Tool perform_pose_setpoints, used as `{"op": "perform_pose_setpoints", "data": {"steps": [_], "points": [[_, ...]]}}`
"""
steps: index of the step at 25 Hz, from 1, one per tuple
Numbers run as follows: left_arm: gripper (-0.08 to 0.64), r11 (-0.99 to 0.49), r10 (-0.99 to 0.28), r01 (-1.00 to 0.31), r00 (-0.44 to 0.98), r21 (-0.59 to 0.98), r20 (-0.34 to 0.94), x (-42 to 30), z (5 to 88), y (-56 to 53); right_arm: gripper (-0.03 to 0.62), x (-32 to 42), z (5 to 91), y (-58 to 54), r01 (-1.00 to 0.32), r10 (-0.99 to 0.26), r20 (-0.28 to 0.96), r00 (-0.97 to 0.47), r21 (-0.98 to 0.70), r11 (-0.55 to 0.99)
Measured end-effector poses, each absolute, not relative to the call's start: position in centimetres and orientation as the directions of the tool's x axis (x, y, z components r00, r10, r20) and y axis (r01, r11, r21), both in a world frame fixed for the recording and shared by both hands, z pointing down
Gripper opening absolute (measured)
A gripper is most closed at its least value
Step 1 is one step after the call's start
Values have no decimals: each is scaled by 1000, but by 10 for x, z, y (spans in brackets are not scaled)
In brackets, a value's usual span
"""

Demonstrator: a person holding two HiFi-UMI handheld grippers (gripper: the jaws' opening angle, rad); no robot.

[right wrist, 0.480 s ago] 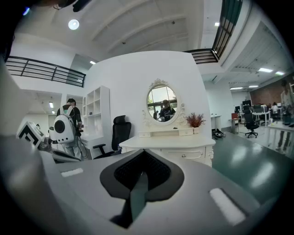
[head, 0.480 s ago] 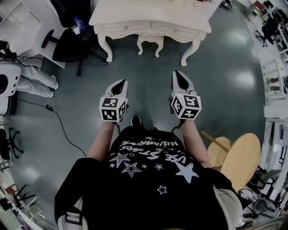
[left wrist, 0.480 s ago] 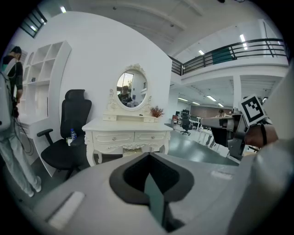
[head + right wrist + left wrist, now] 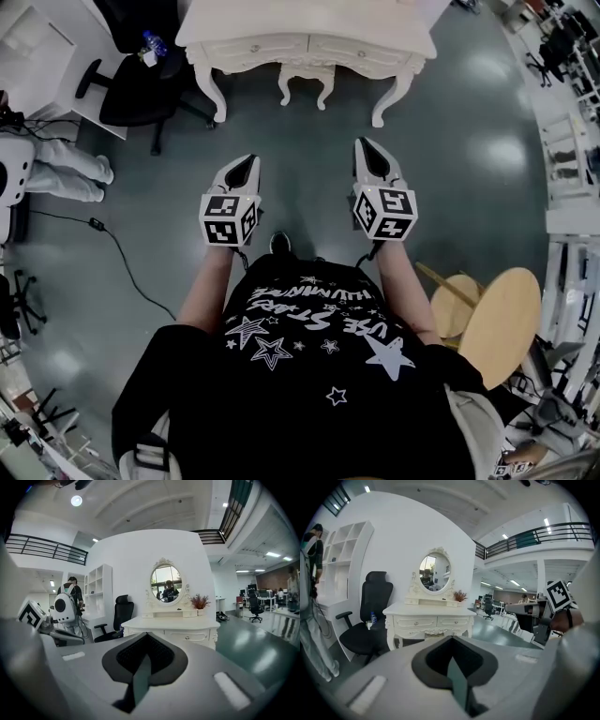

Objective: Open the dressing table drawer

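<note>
In a large white hall with a glossy grey-green floor, the ornate white dressing table with curved legs stands at the top of the head view. It is well apart from both grippers, with only bare floor between.

Only the gripper views show what rises above its tabletop: an oval mirror in a carved white frame and a small pot of dried reddish plants. They also show a tall white open shelf unit to the table's left and a railed upper gallery.

The head view alone shows a round pale wooden stool by the person's right side. It also shows a black cable trailing across the floor on the left.

A black high-backed office chair stands just beside the table's left end, with a blue-capped clear bottle on it. A person in white trousers stands at the left edge.

Under the tabletop sit a white knobbed left drawer and a matching right drawer, side by side and both pushed in.

The grey left gripper and right gripper, each with a marker cube, point toward the table. Each one's jaws are closed together with nothing between them.
</note>
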State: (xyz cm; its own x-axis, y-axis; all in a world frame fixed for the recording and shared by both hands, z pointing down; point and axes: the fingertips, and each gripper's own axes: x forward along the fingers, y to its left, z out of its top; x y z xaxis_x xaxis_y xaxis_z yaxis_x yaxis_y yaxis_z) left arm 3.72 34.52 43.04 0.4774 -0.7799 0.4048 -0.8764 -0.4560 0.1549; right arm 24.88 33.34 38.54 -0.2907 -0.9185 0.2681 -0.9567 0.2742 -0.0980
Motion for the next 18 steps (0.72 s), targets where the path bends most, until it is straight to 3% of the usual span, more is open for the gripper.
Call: {"op": "perform_pose_setpoints", "data": {"steps": [7, 14, 18], "points": [[2, -433, -768, -884, 463, 175, 442, 25, 449, 338, 28, 242, 402, 318, -954, -909, 292, -298, -133, 270], [2, -441, -777, -882, 467, 166, 422, -3, 452, 304, 33, 220, 400, 279, -956, -936, 225, -272, -175, 236], [2, -441, -775, -882, 467, 165, 426, -16, 458, 290, 167, 213, 405, 267, -958, -937, 231, -262, -183, 223]]}}
